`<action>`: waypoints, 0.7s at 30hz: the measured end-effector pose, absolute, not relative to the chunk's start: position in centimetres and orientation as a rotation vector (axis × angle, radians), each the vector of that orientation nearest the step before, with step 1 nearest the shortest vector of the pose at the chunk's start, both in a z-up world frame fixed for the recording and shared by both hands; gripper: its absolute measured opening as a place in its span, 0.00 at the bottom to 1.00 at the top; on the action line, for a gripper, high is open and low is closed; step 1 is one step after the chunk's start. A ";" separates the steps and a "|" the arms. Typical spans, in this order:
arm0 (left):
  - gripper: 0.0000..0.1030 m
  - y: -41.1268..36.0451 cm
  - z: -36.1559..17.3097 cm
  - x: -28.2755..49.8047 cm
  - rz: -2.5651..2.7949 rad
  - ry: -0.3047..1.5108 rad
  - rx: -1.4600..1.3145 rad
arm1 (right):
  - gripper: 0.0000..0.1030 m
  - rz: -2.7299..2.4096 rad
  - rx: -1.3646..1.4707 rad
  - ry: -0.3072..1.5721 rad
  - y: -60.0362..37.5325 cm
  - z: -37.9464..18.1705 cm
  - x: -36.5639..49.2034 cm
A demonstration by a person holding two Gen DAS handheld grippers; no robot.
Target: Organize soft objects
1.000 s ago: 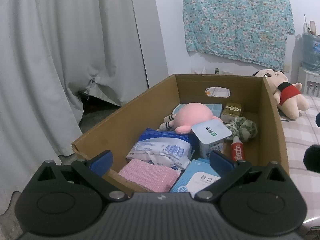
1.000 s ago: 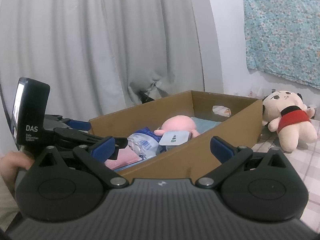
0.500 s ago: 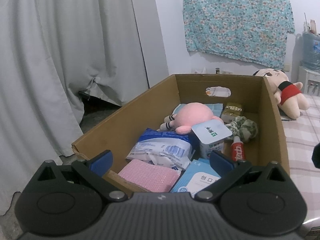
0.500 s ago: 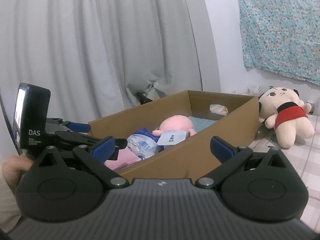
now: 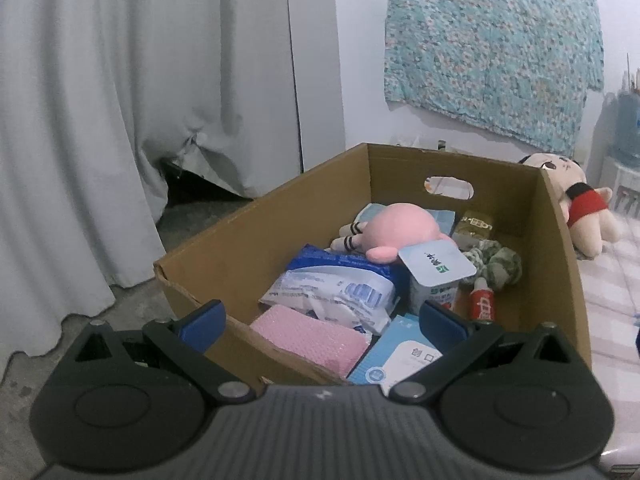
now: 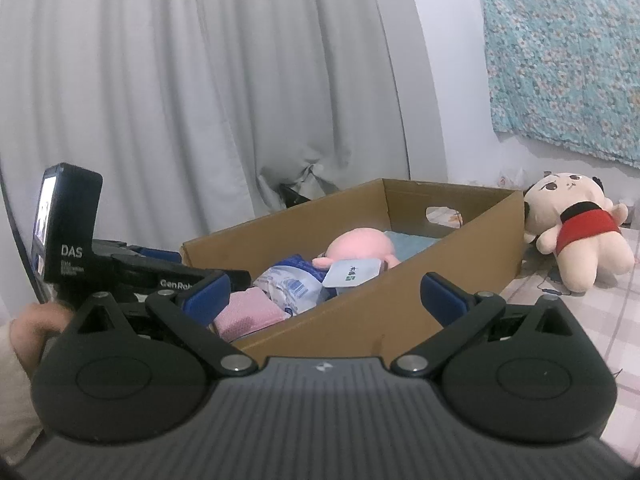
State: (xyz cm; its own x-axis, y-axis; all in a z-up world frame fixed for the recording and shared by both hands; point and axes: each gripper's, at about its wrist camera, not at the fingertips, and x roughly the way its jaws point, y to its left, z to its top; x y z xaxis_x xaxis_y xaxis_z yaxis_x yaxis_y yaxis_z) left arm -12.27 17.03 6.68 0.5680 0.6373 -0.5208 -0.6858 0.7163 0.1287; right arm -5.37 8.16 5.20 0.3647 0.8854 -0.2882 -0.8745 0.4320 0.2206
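Shifted slightly rightward since a second ago: brown cardboard box (image 5: pixel 256 240) now sits a little further right in the left wrist view, and the doll beside it reads larger in the right wrist view. Contents unmoved.

Left gripper (image 5: pixel 322 318) spread wide, blue-padded fingers (image 5: pixel 202 319) empty, hovering over the near left corner of the box. Right gripper (image 6: pixel 326 300) likewise spread wide and empty, held outside the near long wall of the box, with the left gripper's black body visible at its left.

Nearest inside the box: pink textured sponge cloth (image 5: pixel 310 338) against the near wall, and a light blue flat packet with a white label (image 5: pixel 394 358) just beside it on the right. Behind those, a crumpled blue and white plastic wrapper pack (image 5: pixel 336 284), touching a white yogurt cup with a pale foil lid (image 5: pixel 436 276). Small red tube (image 5: pixel 482 304) lying right of the cup. Further back, a green and white scrunched fabric bundle (image 5: pixel 498 260) and a pink round plush toy with striped legs (image 5: pixel 396 230) resting on light blue folded cloth. Gold and brown small carton (image 5: pixel 476 224) near the far wall, below the oval handle cut-out.

Outside, beyond the far right corner of the box: cream plush doll in a red top (image 6: pixel 576 232), lying on a pink checked surface (image 6: pixel 592 320). Grey curtain (image 6: pixel 180 100) behind, teal floral cloth (image 5: pixel 492 52) hung on the wall.
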 end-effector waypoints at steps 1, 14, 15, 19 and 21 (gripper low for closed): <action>1.00 17.2 6.7 -12.4 0.775 0.573 -0.103 | 0.99 1.133 0.028 0.392 8.2 5.2 -5.4; 1.00 17.2 6.4 -12.3 0.772 0.570 -0.086 | 0.99 1.133 0.008 0.375 8.2 5.4 -5.9; 1.00 17.1 6.4 -12.3 0.773 0.571 -0.084 | 0.99 1.133 0.009 0.375 8.2 5.4 -5.8; 1.00 16.9 6.4 -12.2 0.774 0.569 -0.082 | 0.99 1.135 0.009 0.374 8.2 5.4 -5.8; 1.00 16.9 6.4 -12.2 0.775 0.570 -0.081 | 0.99 1.136 0.012 0.370 8.2 5.5 -5.8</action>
State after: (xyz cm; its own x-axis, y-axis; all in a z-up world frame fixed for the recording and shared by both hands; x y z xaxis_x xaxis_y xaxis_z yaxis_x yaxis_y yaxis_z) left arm -12.25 16.92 6.44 0.5719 0.6385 -0.5150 -0.6814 0.7193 0.1352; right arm -5.82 8.16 5.48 0.3670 0.8864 -0.2820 -0.8824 0.4277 0.1961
